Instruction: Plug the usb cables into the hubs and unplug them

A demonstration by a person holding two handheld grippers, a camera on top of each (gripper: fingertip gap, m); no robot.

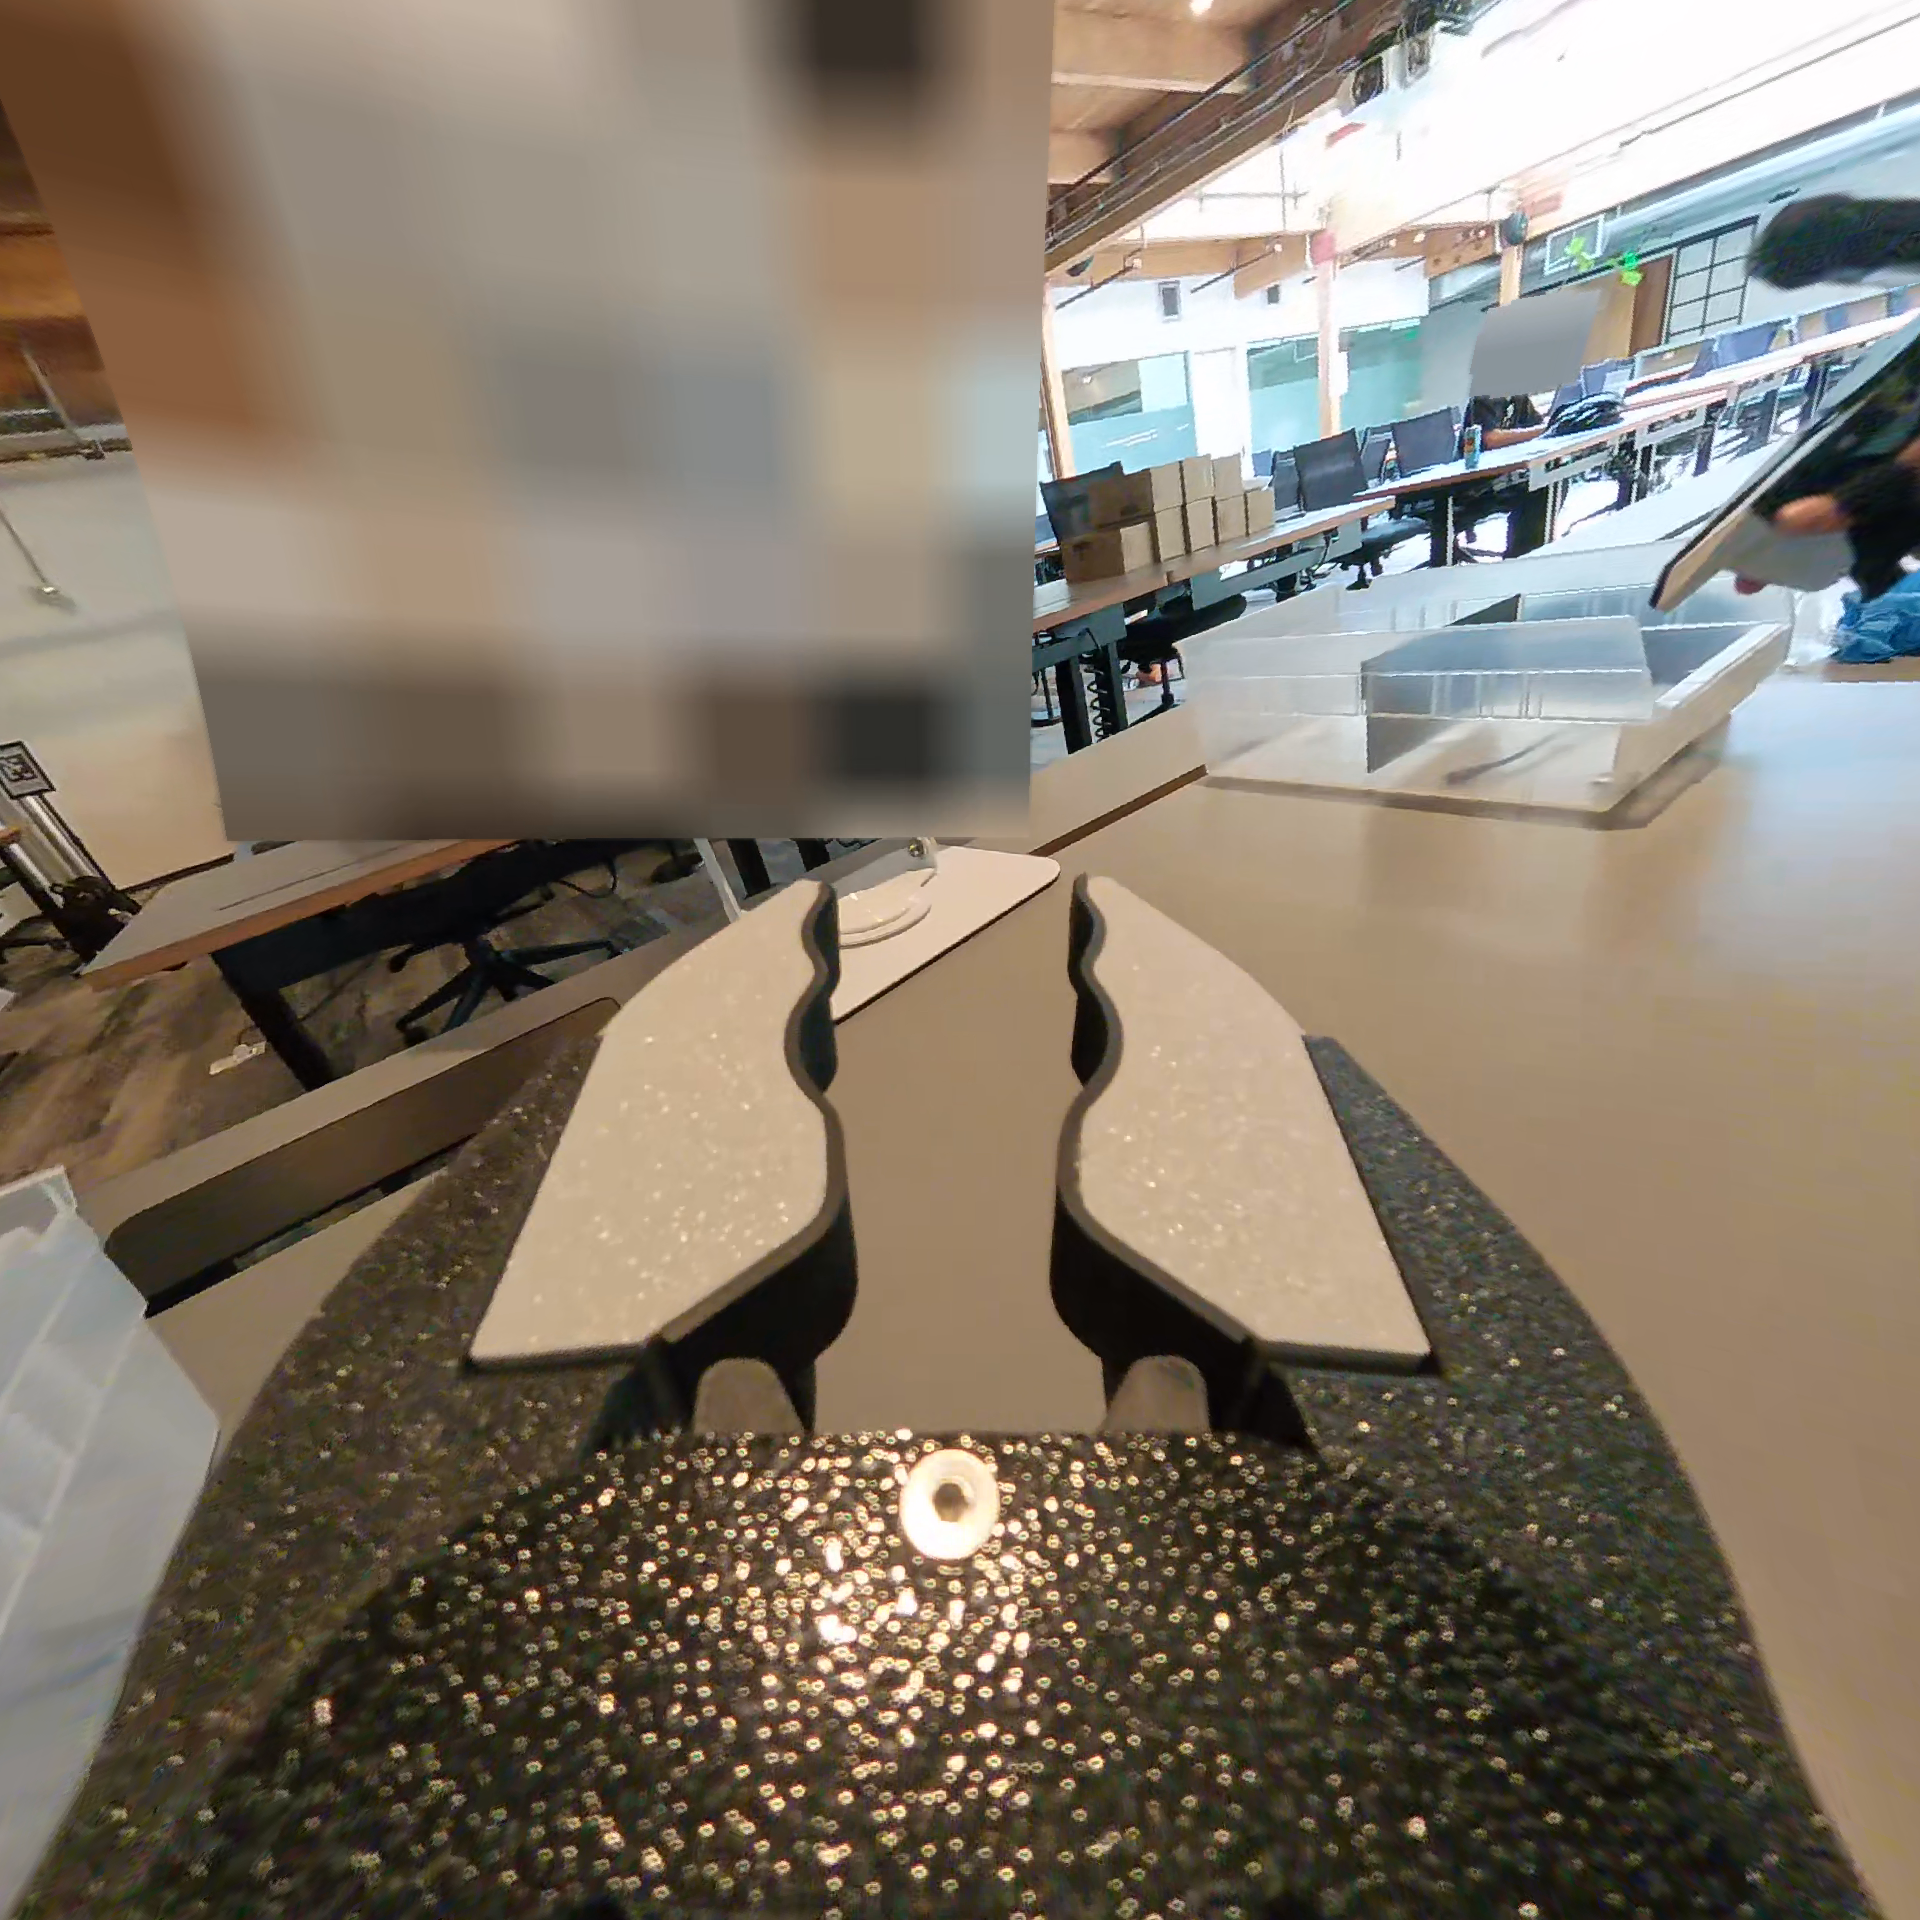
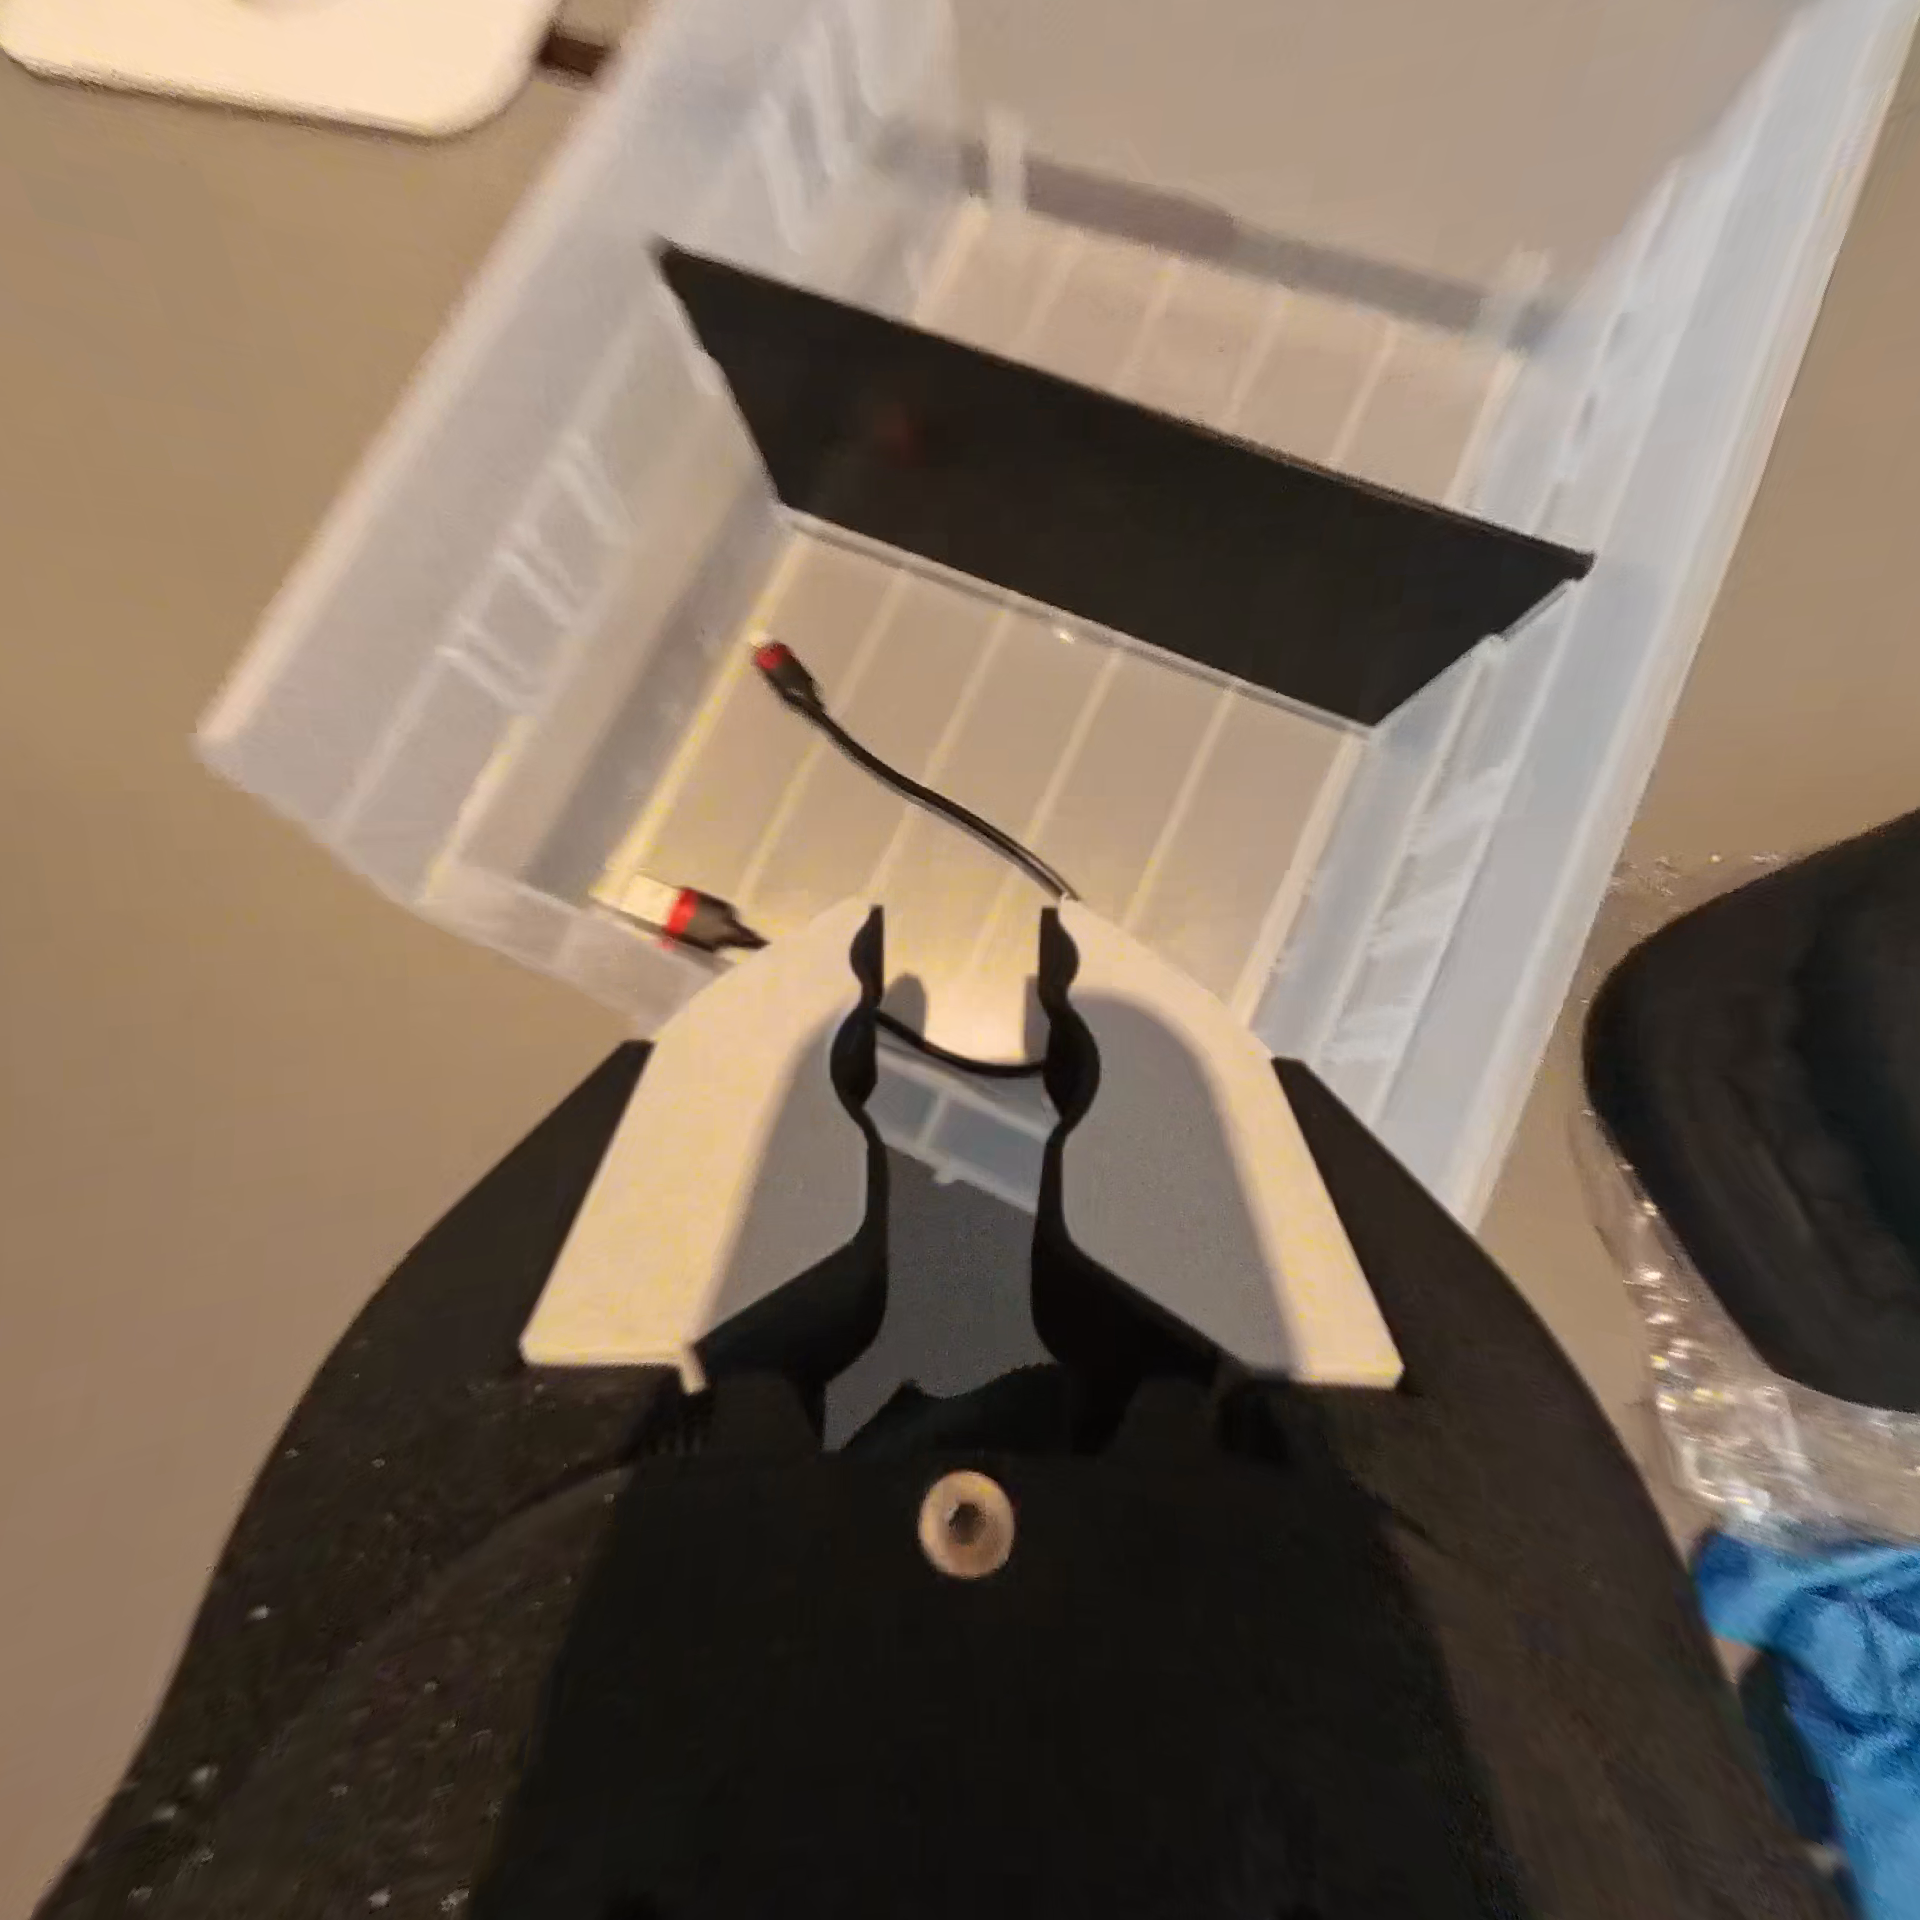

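A black USB cable (image 2: 914, 795) with red-banded plugs lies in the front compartment of a clear plastic bin (image 2: 416, 582). Its wide metal plug (image 2: 649, 902) rests in the near left corner and its small plug (image 2: 777, 665) lies farther in. My right gripper (image 2: 961, 914) is open, tilted down over the bin's near wall; the cable runs below the gap between its fingers, not gripped. My left gripper (image 1: 956, 904) is open and empty, low over the grey table (image 1: 1455, 1039). The bin (image 1: 1455, 707) and right gripper (image 1: 1766, 499) show at its far right.
A black divider (image 2: 1091, 499) splits the bin. A white flat pad (image 2: 260, 62) lies beyond it and shows ahead of the left gripper (image 1: 987, 883). A black object (image 2: 1766, 1122), crinkled clear plastic (image 2: 1714, 1455) and blue cloth (image 2: 1829, 1662) lie right. Another clear bin (image 1: 62, 1403) stands left.
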